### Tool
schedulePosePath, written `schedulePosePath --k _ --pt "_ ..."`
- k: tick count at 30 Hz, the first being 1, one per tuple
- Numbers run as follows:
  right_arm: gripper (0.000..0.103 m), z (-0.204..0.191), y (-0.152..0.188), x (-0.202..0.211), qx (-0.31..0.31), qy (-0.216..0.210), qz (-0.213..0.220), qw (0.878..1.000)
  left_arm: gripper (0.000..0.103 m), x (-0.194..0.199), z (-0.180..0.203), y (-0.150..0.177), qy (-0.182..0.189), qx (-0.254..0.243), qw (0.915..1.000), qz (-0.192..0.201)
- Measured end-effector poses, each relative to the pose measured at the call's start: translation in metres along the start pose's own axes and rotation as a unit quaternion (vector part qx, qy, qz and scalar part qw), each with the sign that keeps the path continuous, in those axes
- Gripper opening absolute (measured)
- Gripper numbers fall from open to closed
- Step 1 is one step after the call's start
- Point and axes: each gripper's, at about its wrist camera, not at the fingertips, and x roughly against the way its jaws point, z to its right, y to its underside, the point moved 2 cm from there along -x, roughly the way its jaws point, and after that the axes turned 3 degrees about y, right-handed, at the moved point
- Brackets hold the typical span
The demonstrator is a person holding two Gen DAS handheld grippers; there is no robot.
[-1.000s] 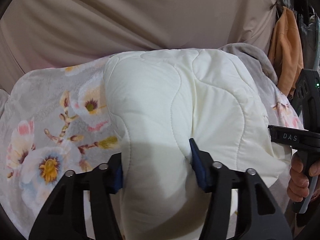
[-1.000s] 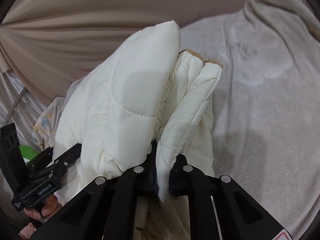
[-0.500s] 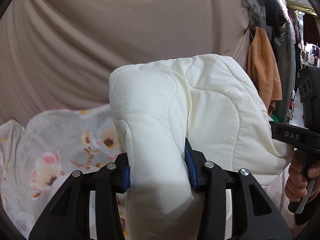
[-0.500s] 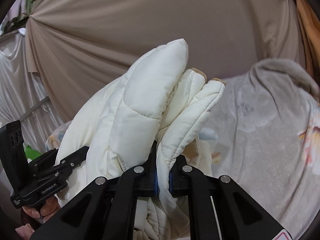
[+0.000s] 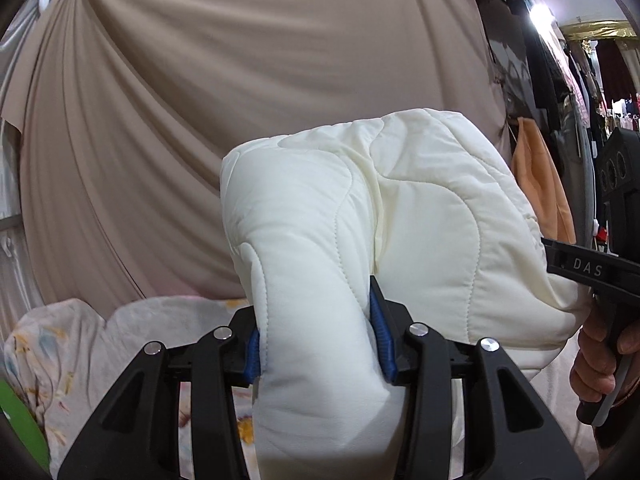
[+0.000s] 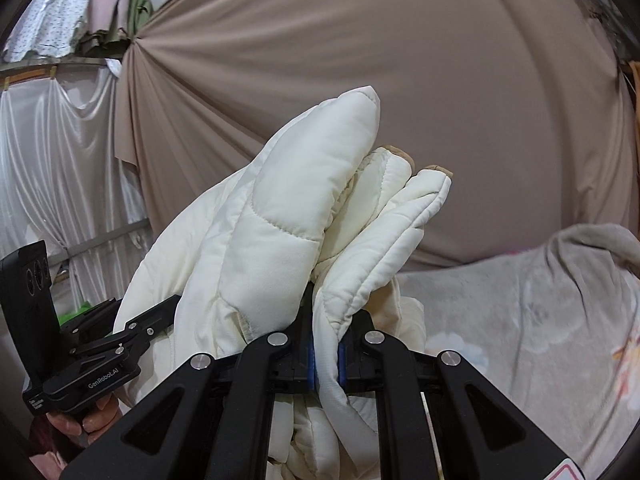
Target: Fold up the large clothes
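A cream quilted padded jacket (image 5: 360,216) is held up in the air between both grippers. My left gripper (image 5: 316,340) is shut on a thick fold of it, blue pads pressing both sides. My right gripper (image 6: 325,354) is shut on a thinner folded edge of the jacket (image 6: 304,208), whose tan-trimmed ends stick up above the jaws. The right gripper shows at the right edge of the left wrist view (image 5: 600,276), and the left gripper at the lower left of the right wrist view (image 6: 104,348). The jacket's lower part hangs hidden below the fingers.
A floral sheet (image 5: 80,344) covers the surface below, with a grey fleece blanket (image 6: 540,300) on it. A beige draped curtain (image 5: 240,80) fills the background. An orange garment (image 5: 536,184) and other clothes hang at the right; white curtains (image 6: 60,180) hang at the left.
Both grippers have lifted the jacket up off the bed and tilted upward. The sheet and blanket have dropped low in view and the curtain now fills most of both views.
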Motion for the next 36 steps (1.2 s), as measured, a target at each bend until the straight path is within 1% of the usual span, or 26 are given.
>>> schedulePosePath --k 5,7,9,10,12,13,14,15,16,17,18,19,20,21,22,24,25,27,28,29,30,32,33,34,35,36 --pt "0.009 -0.023 -0.013 -0.030 0.010 -0.023 0.017 1.000 0.043 -0.003 -0.034 -0.007 -0.014 -0.006 0.9994 0.030" --pt "0.009 -0.022 -0.010 -0.054 0.004 -0.030 0.008 1.000 0.043 -0.017 -0.049 0.000 -0.020 -0.005 0.9993 0.032" --pt "0.010 -0.014 0.002 -0.087 -0.007 -0.033 -0.013 0.999 0.044 -0.036 -0.061 0.013 -0.023 -0.002 0.9995 0.021" --pt "0.010 -0.009 0.011 -0.106 -0.013 -0.034 -0.030 0.999 0.045 -0.051 -0.069 0.023 -0.023 0.003 0.9997 0.009" --pt "0.011 0.006 0.033 -0.143 -0.033 -0.024 -0.061 0.997 0.047 -0.090 -0.087 0.055 -0.019 0.021 0.9991 -0.031" --pt "0.013 0.018 0.053 -0.168 -0.046 -0.016 -0.086 0.995 0.047 -0.112 -0.094 0.073 -0.016 0.033 0.9977 -0.057" --pt "0.015 0.031 0.074 -0.192 -0.057 -0.001 -0.116 0.992 0.048 -0.140 -0.101 0.098 -0.018 0.042 0.9946 -0.093" --pt "0.017 0.043 0.097 -0.214 -0.066 0.018 -0.147 0.987 0.048 -0.164 -0.106 0.122 -0.023 0.045 0.9902 -0.130" --pt "0.018 0.059 0.127 -0.238 -0.074 0.043 -0.193 0.978 0.048 -0.186 -0.108 0.147 -0.031 0.046 0.9841 -0.169" --pt "0.018 0.071 0.151 -0.255 -0.082 0.064 -0.234 0.967 0.059 -0.207 -0.112 0.176 -0.052 0.053 0.9752 -0.208" --pt "0.019 0.083 0.170 -0.261 -0.095 0.080 -0.250 0.960 0.061 -0.205 -0.117 0.187 -0.063 0.063 0.9768 -0.195" --pt "0.021 0.094 0.178 -0.258 -0.119 0.069 -0.240 0.961 0.062 -0.200 -0.120 0.191 -0.059 0.067 0.9797 -0.180" --pt "0.029 0.101 0.178 -0.252 -0.133 0.064 -0.233 0.961 0.062 -0.194 -0.122 0.187 -0.050 0.066 0.9810 -0.175" --pt "0.030 0.105 0.174 -0.246 -0.137 0.066 -0.230 0.961 0.062 -0.189 -0.124 0.183 -0.051 0.067 0.9812 -0.174" --pt "0.031 0.107 0.166 -0.238 -0.137 0.071 -0.220 0.963 0.062 -0.185 -0.124 0.176 -0.056 0.067 0.9812 -0.172" --pt "0.032 0.103 0.141 -0.214 -0.127 0.082 -0.182 0.972 0.062 -0.167 -0.125 0.162 -0.071 0.067 0.9822 -0.160" --pt "0.033 0.095 0.129 -0.203 -0.118 0.076 -0.168 0.976 0.062 -0.160 -0.124 0.155 -0.074 0.066 0.9828 -0.156" --pt "0.044 0.076 0.112 -0.184 -0.106 0.045 -0.149 0.982 0.066 -0.143 -0.119 0.143 -0.087 0.057 0.9829 -0.152" --pt "0.056 0.065 0.108 -0.178 -0.102 0.029 -0.144 0.984 0.067 -0.136 -0.115 0.138 -0.093 0.055 0.9826 -0.151" --pt "0.065 0.055 0.106 -0.176 -0.099 0.015 -0.143 0.985 0.067 -0.132 -0.112 0.136 -0.095 0.054 0.9820 -0.154" --pt "0.065 0.042 0.107 -0.176 -0.091 -0.001 -0.150 0.984 0.067 -0.132 -0.109 0.133 -0.093 0.054 0.9812 -0.160" --pt "0.065 0.025 0.113 -0.181 -0.071 -0.008 -0.168 0.983 0.067 -0.130 -0.103 0.133 -0.090 0.059 0.9796 -0.170" --pt "0.064 0.014 0.122 -0.187 -0.048 0.000 -0.179 0.983 0.067 -0.129 -0.100 0.133 -0.092 0.058 0.9789 -0.173" --pt "0.055 0.009 0.131 -0.191 -0.023 0.014 -0.188 0.982 0.067 -0.130 -0.100 0.135 -0.095 0.057 0.9784 -0.175" --pt "0.030 0.004 0.137 -0.195 -0.003 0.027 -0.196 0.980 0.067 -0.130 -0.098 0.135 -0.098 0.055 0.9778 -0.177" --pt "0.018 0.001 0.146 -0.202 0.016 0.040 -0.214 0.976 0.067 -0.130 -0.098 0.137 -0.100 0.055 0.9769 -0.181"
